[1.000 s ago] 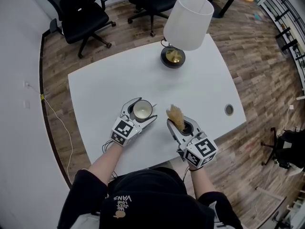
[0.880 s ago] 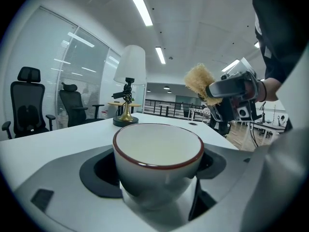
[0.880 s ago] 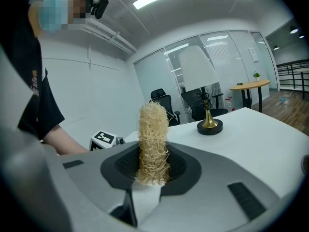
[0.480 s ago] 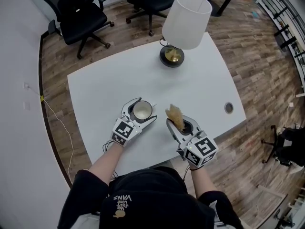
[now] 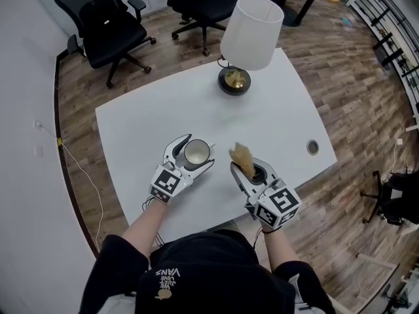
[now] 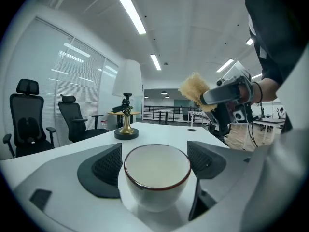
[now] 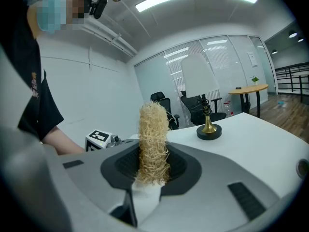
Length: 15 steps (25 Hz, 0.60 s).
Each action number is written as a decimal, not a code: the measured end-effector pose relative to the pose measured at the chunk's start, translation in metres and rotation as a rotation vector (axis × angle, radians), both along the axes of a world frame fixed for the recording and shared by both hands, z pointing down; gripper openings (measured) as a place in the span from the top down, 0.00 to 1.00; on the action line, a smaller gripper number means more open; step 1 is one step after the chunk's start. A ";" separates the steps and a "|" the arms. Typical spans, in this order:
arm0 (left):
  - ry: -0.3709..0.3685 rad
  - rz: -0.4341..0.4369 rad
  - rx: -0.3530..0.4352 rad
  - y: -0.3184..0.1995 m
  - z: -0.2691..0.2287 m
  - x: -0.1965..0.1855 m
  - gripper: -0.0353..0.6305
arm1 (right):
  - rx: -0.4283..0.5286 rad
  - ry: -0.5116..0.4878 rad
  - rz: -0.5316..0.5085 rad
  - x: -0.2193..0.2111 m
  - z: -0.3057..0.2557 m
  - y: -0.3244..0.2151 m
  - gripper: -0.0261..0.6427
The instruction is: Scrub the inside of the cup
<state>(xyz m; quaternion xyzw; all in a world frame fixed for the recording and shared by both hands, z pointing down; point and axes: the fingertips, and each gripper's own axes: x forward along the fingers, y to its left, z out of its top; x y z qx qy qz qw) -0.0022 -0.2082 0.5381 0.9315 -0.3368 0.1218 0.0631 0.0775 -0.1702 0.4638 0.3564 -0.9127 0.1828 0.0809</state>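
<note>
Right now you are clamping the left gripper (image 5: 198, 150) on the cup (image 6: 157, 175). Its fingers (image 6: 107, 164) are standing wide apart, with a dark pad lying against each side of the white bowl. The cup is sitting upright, mouth up, deep between them and appears to be resting on the tabletop (image 5: 281, 110) towards its near edge.

You are squeezing the right gripper (image 5: 245, 169) on the scrubber (image 7: 153, 139). Its fingers (image 7: 182, 167) are drawn almost together on the lower end of the straw-coloured fibre bundle, and the rest is sticking up past the tips.

The left gripper view is showing you what the head view cannot: a plain white inside to the cup and a dark red line round its rim. It is also catching the scrubber raised above and to the right of the cup.

The right gripper view is showing the fibres packed between the pads, with the left gripper low at the left of the picture.

From the head view, the scrubber is hanging just right of the cup, apart from it and outside its mouth. A lamp (image 5: 252, 25) with a white shade is standing at the far side of the tabletop.
</note>
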 end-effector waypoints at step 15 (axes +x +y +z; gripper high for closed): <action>0.051 0.008 0.102 0.055 -0.106 -0.029 0.38 | 0.079 -0.023 0.000 -0.019 -0.034 0.025 0.82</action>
